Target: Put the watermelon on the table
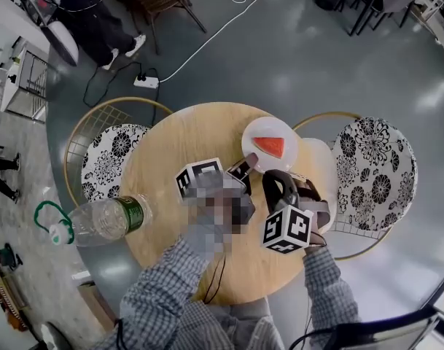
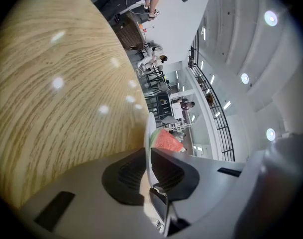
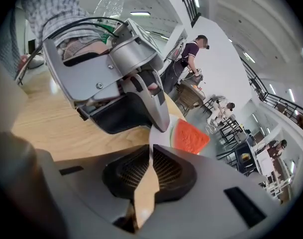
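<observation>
A red watermelon slice [image 1: 270,146] lies on a white plate [image 1: 255,132] at the far right side of the round wooden table [image 1: 178,137]. My left gripper [image 1: 243,168] is shut on the plate's near rim; in the left gripper view the thin white rim [image 2: 149,138] runs between the pads, with the watermelon slice [image 2: 167,141] just beyond. My right gripper [image 1: 270,176] is shut on the same rim a little further right. In the right gripper view the plate [image 3: 158,136] and the watermelon slice [image 3: 189,136] sit past the jaws, and the left gripper's fingers [image 3: 153,103] clamp the rim from above.
A clear plastic bottle [image 1: 103,220] with a green label shows at the table's left edge. Two chairs with floral cushions stand to the left [image 1: 108,159] and right [image 1: 375,168]. A power strip [image 1: 145,82] and cables lie on the floor. A person [image 3: 191,54] stands in the background.
</observation>
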`<state>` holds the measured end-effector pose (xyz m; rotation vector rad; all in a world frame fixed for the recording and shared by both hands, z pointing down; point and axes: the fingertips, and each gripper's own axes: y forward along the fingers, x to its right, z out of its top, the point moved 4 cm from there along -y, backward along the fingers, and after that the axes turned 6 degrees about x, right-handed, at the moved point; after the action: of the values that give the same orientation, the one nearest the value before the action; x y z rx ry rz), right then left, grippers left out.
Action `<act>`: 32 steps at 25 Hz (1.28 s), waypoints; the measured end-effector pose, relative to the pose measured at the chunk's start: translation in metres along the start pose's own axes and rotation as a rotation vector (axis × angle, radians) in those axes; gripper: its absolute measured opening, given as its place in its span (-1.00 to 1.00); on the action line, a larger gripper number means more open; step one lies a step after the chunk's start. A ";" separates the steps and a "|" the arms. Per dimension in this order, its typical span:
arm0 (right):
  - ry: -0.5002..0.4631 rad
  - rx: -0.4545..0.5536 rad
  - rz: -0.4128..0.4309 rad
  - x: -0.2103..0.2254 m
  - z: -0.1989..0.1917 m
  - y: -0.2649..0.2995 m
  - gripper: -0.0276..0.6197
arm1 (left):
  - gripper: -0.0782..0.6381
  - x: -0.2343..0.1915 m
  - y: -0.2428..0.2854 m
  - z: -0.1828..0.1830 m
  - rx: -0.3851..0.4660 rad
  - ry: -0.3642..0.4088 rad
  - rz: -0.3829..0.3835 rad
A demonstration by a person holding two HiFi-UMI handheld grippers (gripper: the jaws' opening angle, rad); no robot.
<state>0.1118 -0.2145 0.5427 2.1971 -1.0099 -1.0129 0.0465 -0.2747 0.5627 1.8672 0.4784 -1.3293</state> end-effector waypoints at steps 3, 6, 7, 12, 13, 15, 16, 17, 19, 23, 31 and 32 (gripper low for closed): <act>0.014 -0.010 0.011 -0.001 0.000 0.000 -0.82 | -0.63 0.006 -0.003 -0.001 -0.015 -0.004 -0.045; 0.026 -0.014 0.034 -0.004 0.001 0.002 -0.82 | -0.40 0.007 -0.011 -0.002 -0.024 -0.015 -0.083; 0.029 -0.015 0.041 -0.006 0.001 0.003 -0.82 | -0.40 0.005 -0.014 -0.003 -0.027 -0.010 -0.079; 0.042 -0.040 0.039 -0.009 0.002 0.009 -0.82 | -0.37 -0.004 -0.027 -0.006 -0.034 0.005 -0.060; 0.049 -0.045 0.038 -0.008 0.001 0.010 -0.82 | -0.37 -0.005 -0.029 -0.006 -0.036 0.009 -0.060; 0.063 -0.054 0.036 -0.008 0.001 0.013 -0.82 | -0.37 -0.005 -0.036 -0.007 -0.032 0.007 -0.063; 0.072 -0.057 0.035 -0.008 0.000 0.014 -0.82 | -0.37 -0.006 -0.039 -0.006 -0.028 0.003 -0.064; 0.084 -0.058 0.034 -0.007 0.000 0.015 -0.82 | -0.37 -0.006 -0.043 -0.006 -0.024 0.000 -0.065; 0.107 -0.056 0.027 -0.006 0.000 0.016 -0.82 | -0.37 -0.006 -0.050 -0.007 -0.021 0.000 -0.067; 0.158 -0.041 0.014 -0.004 -0.001 0.018 -0.82 | -0.37 -0.003 -0.061 -0.009 -0.006 -0.005 -0.080; 0.388 0.150 -0.087 0.016 0.016 -0.022 -0.66 | -0.37 0.018 -0.090 -0.017 0.003 0.086 -0.159; 0.407 0.198 -0.114 0.018 0.023 -0.033 -0.67 | -0.38 0.022 -0.094 -0.019 0.001 0.099 -0.176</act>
<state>0.1150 -0.2127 0.4989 2.5088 -0.8311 -0.4913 0.0024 -0.2042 0.5103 1.9341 0.7070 -1.3545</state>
